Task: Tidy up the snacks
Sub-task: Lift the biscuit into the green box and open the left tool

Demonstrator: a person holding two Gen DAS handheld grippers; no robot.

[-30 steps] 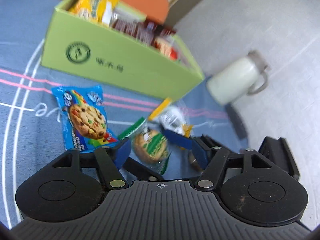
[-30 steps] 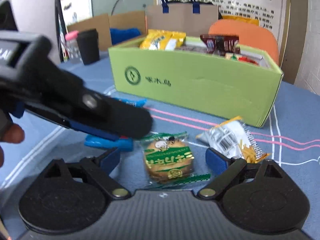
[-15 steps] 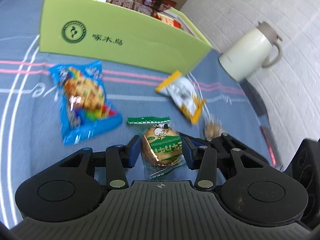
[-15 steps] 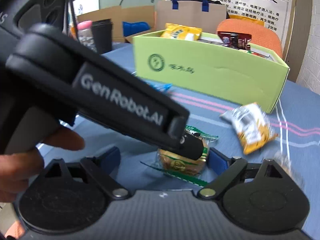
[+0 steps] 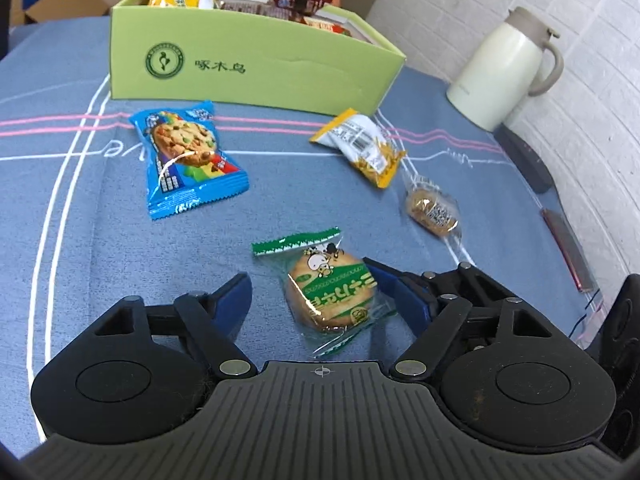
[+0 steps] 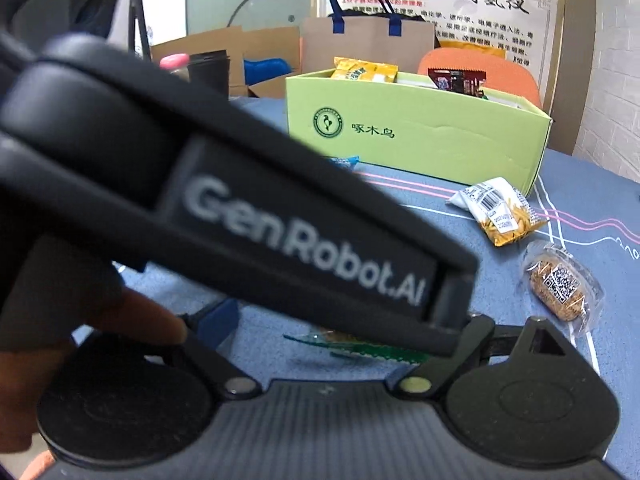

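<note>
A round biscuit in a clear, green-printed wrapper [image 5: 332, 292] lies on the blue tablecloth between the fingers of my left gripper [image 5: 310, 292]. Its jaws are opening: the right pad [image 5: 384, 284] is at the wrapper's edge and the left pad [image 5: 236, 296] stands clear of it. In the right wrist view the left gripper's black body [image 6: 280, 232] crosses the picture and hides most of the biscuit [image 6: 348, 342]. My right gripper [image 6: 328, 320] is open around that spot, with only its left pad [image 6: 218, 320] showing. The green snack box [image 5: 256, 68] stands behind.
A blue cookie pack [image 5: 188, 156], a yellow-and-white pack [image 5: 360, 148] and a small clear-wrapped cake [image 5: 432, 208] lie loose before the box. A cream jug [image 5: 504, 68] stands at the right by the table edge. A person's fingers [image 6: 140, 320] hold the left gripper.
The left jaws closed on the biscuit half a second ago and have now spread apart again. Both grippers have drawn back from the box, and the left gripper's body covers more of the right view.
</note>
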